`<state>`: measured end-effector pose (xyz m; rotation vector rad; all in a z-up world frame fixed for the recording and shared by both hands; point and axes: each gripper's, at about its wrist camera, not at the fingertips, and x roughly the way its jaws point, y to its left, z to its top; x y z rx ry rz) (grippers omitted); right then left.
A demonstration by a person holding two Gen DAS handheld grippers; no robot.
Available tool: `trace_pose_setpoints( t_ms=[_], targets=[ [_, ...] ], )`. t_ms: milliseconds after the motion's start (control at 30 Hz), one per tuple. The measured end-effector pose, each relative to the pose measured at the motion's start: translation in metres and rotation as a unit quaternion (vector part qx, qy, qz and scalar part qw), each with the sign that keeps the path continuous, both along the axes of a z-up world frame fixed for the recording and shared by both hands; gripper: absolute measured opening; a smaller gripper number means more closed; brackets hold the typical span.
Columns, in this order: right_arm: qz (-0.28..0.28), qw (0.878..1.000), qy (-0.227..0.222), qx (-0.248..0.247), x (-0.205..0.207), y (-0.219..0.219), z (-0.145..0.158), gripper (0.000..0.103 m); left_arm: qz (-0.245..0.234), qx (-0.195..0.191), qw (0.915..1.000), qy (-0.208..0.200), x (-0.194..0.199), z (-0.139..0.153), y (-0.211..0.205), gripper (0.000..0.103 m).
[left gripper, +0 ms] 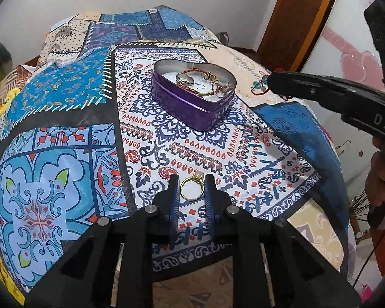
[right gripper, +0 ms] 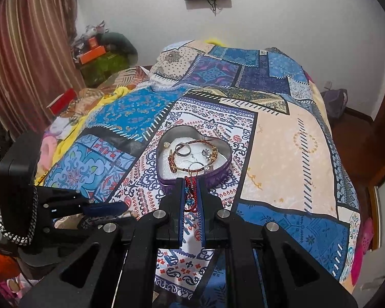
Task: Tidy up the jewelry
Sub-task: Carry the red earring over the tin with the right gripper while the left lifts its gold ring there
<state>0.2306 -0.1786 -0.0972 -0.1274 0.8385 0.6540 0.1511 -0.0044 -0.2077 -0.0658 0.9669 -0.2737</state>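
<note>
A purple heart-shaped tin [left gripper: 192, 109] stands open on the patterned bedspread and holds several bracelets and rings; it also shows in the right wrist view [right gripper: 219, 177]. A gold ring [left gripper: 191, 189] lies on the cloth between the fingers of my left gripper [left gripper: 191, 183], which straddle it without gripping. My right gripper [right gripper: 190, 187] is shut on a red bracelet with blue beads [right gripper: 191, 195], held just short of the tin's near rim. In the left wrist view the right gripper [left gripper: 270, 83] sits right of the tin with the bracelet [left gripper: 260, 86] hanging from its tip.
The patchwork bedspread [right gripper: 282, 141] covers a bed. A wooden wardrobe edge [left gripper: 295, 18] stands at the right. Clutter and boxes [right gripper: 95, 51] lie by the curtain at the far left. The left gripper's body [right gripper: 64, 205] is at the lower left of the right wrist view.
</note>
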Motion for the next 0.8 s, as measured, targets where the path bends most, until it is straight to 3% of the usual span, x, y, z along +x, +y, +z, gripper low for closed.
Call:
trace_pose_setpoints(
  t_ms=[233,633,800],
  targets=[
    [-0.005,1.000,-0.005,0.005,0.007,-0.001,0.005,0.008,0.009,0.002,0.9998,-0.017,0.003,0.010,0.008,0.018],
    [-0.013,0.999,-0.026,0.022,0.023,0.002,0.020,0.008,0.016,-0.014,0.9970,-0.075,0.039,0.059,0.016,0.018],
    [-0.015,0.999,-0.022,0.025,0.034,0.006,0.017,0.008,0.017,-0.012,0.9966,-0.080,0.058,0.064,0.014,0.018]
  ],
)
